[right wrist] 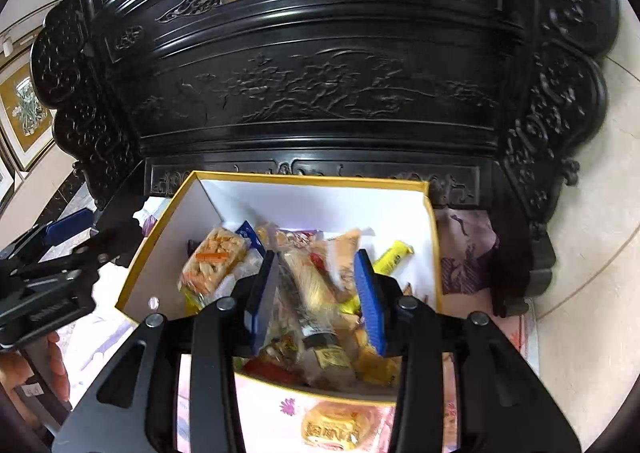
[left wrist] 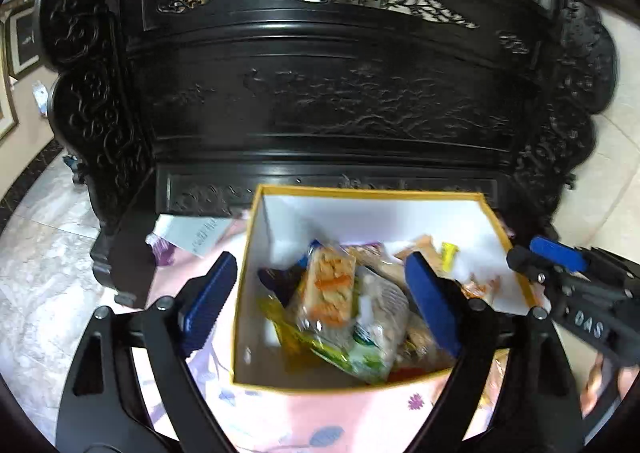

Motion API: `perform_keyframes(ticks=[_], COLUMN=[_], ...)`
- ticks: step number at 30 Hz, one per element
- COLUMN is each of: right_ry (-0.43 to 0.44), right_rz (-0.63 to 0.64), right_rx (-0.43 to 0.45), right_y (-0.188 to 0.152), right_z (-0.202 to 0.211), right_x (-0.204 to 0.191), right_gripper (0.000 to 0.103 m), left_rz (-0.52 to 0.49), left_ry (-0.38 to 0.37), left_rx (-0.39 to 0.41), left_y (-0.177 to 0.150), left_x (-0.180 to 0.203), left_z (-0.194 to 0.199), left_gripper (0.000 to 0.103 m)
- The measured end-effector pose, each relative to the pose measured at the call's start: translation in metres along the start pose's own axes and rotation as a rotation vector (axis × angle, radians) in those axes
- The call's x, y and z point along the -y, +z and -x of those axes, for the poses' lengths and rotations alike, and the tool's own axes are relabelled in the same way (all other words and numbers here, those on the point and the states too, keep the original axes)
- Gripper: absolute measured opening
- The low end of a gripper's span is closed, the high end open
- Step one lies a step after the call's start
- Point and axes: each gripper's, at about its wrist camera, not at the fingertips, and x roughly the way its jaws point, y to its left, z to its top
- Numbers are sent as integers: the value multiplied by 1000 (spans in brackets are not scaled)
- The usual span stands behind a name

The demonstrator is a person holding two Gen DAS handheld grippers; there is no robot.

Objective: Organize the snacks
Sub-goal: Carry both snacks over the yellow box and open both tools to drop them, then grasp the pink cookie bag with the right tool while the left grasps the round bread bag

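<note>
The right gripper point(right wrist: 316, 301) hangs half-open over the yellow-rimmed box point(right wrist: 312, 179), nothing visibly clamped, the left gripper point(left wrist: 320, 301) spread wide and empty around its near wall, so filling seems underway and fetching the packet point(right wrist: 330, 429) lying outside the box probably comes next, the carved cabinet point(right wrist: 320, 93) standing behind.

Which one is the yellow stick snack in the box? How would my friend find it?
Find the big carved black cabinet; right in front sits an open box with a gold rim and white walls. On its right side, on the bare white floor, lies the yellow stick snack. It is thin, bright yellow and off by itself, while the other packets are piled together.
</note>
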Motion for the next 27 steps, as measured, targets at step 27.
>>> perform_keyframes(ticks=[27], right_ry=[-91], right_rz=[-125], right_rx=[-234], right_y=[-160], right_z=[-40], right_x=[110], right_gripper=[79], left_rz=[-369], left_ry=[-144], left_rx=[-157], left_y=[-181], left_x=[122], left_z=[-38], left_gripper=[93])
